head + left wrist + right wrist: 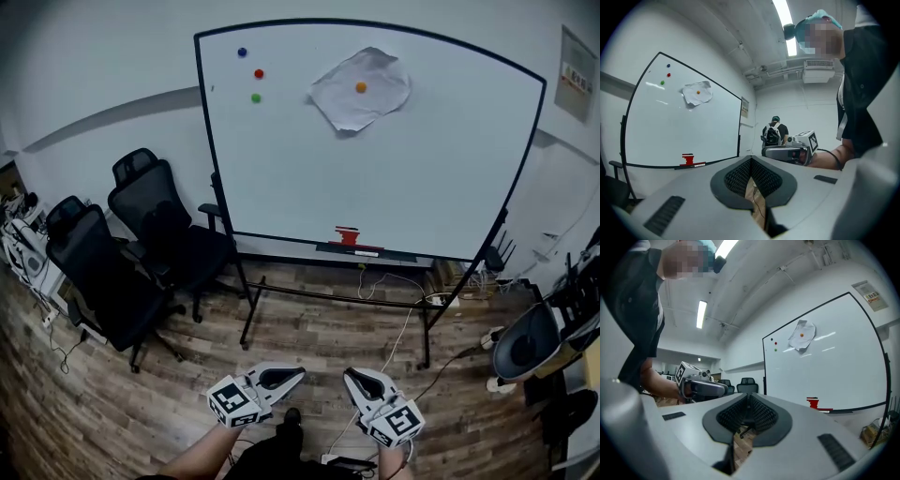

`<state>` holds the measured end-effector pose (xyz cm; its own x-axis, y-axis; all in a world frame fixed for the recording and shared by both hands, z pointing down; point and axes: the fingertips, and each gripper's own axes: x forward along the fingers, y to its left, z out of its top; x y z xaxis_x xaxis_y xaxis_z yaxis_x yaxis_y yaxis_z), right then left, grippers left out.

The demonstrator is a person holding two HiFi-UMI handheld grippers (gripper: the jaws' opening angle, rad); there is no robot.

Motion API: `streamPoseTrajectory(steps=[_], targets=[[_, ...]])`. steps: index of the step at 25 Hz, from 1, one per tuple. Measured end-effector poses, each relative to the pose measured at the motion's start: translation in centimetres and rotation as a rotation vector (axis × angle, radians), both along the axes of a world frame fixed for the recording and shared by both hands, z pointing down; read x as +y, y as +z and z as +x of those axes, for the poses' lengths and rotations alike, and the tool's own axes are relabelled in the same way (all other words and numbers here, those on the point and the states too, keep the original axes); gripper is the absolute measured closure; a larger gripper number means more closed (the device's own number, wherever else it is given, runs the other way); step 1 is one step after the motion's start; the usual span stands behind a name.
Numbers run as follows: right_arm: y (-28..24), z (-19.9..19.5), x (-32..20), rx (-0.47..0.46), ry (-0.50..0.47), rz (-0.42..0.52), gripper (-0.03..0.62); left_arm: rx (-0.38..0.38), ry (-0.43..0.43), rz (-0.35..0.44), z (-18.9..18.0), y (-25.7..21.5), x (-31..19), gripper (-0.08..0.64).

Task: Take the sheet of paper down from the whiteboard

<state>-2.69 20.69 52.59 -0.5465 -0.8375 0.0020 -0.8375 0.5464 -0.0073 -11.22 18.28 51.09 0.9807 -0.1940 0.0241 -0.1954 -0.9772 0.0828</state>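
My left gripper [292,374] has its 2 jaws shut tight with nothing between them. Only the wood floor [319,328] shows through the little gap. My right gripper [352,375] is the same, jaws together and empty. Both point level at the whiteboard [309,178]. Both are well apart from it, low down in front of its stand.

The sheet of paper [345,101] is up near the top of the whiteboard, a bit right of the middle. It looks crumpled. 1 orange magnet [361,87] sits on it and seems to pin it there. So I think nothing of the job is done yet. I need to get close to the whiteboard, reach up, open a gripper, take hold of the paper and pull it free of the magnet.

At the top left of the whiteboard are a blue magnet [242,52], a red magnet [259,73] and a green magnet [256,97]. They hold nothing. A red thing [348,236] stands on the tray at the bottom of the whiteboard, and I cannot tell what it is. 2 black chairs [155,220] stand left of the whiteboard.

My arms are cut off at the bottom of the head view. I cannot tell if tape also holds the paper. The small poster [574,75] on the wall right of the whiteboard is too tiny to read
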Motion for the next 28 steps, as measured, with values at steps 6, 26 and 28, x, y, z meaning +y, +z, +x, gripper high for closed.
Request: streamPoseTrajectory(steps=[6, 26, 28], targets=[[0.7, 2.1, -6.2, 0.05, 0.023, -0.017, 0.571, 0.03, 0.045, 0.028, 3.3, 0.3, -6.8, 0.549], [-7.3, 9.4, -28.4, 0.24, 0.179, 0.092, 0.505, 0.138, 0.167, 0.16, 11.9, -8.0, -30.8, 0.549], [-8.7, 10.4, -30.0, 0.269, 0.181, 0.125, 0.471, 0.132, 0.157, 0.184, 12.8, -9.0, -32.5, 0.549]])
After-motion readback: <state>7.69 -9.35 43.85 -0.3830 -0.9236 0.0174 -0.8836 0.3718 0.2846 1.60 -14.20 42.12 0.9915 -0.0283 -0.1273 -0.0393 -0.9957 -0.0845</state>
